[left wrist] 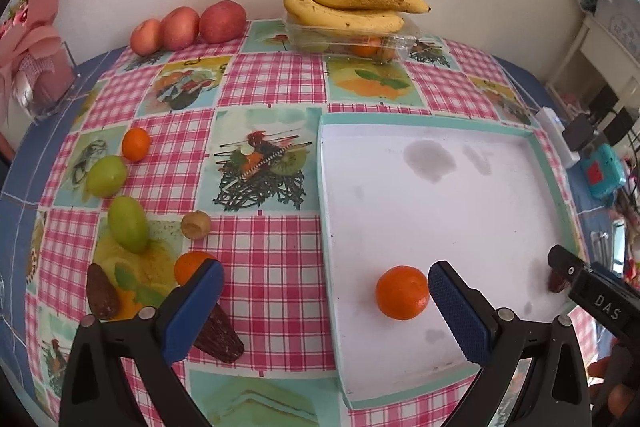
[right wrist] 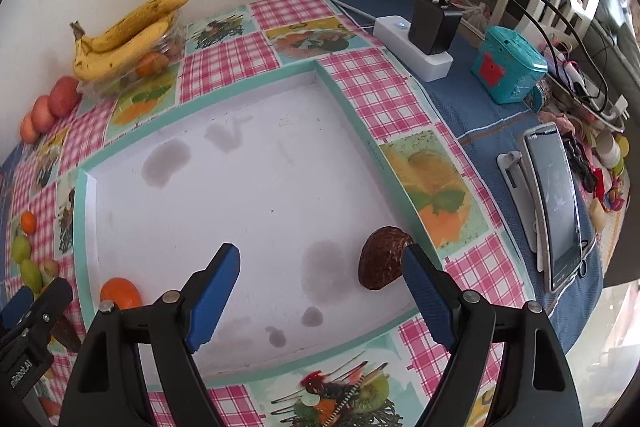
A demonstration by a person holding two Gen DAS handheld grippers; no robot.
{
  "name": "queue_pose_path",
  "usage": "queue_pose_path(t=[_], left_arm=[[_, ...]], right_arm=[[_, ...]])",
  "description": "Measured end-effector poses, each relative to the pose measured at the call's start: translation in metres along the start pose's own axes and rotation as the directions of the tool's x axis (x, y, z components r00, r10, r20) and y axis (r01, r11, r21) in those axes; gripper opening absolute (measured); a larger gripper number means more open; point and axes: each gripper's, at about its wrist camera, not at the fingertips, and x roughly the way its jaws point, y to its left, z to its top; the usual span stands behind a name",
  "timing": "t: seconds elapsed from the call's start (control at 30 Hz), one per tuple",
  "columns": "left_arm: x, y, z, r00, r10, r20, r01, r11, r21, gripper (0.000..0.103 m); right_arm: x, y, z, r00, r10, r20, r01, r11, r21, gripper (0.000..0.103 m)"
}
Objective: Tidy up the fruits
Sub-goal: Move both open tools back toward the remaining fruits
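A white tray with a teal rim lies on the checked tablecloth. In it rest an orange and a dark brown date. My left gripper is open, its right finger just beside the orange. My right gripper is open too, its right finger next to the date. Left of the tray lie two more oranges, two green fruits, a small tan fruit and two dates.
Against the back wall stand three red apples and bananas on a clear plastic box. A pink gift decoration is at far left. A power strip, a teal box and a phone on a stand crowd the right side.
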Motion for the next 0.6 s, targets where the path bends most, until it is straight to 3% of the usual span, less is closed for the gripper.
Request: queue_pose_path(t=[0.17,0.43,0.6], left_arm=[[-0.001,0.006,0.001,1.0,-0.001,0.006,0.001,1.0,-0.006,0.103],[-0.008,0.037,0.0,0.994,0.091,-0.055,-0.093,0.995,-0.035,0.103],[-0.024,0.07,-0.001,0.99,0.135,-0.045,-0.138,0.987,-0.076,0.103]], right_arm=[[-0.008,0.008,-0.001,0.999,-0.006,0.037,0.007,1.0,-0.02,0.084],[-0.004,0.042,-0.012,0.996,0.072,-0.059,-0.075,0.996,-0.054,0.084],[-0.015,0.069,-0.016,0.993,0.108,-0.057,-0.112,0.99,-0.08,0.084]])
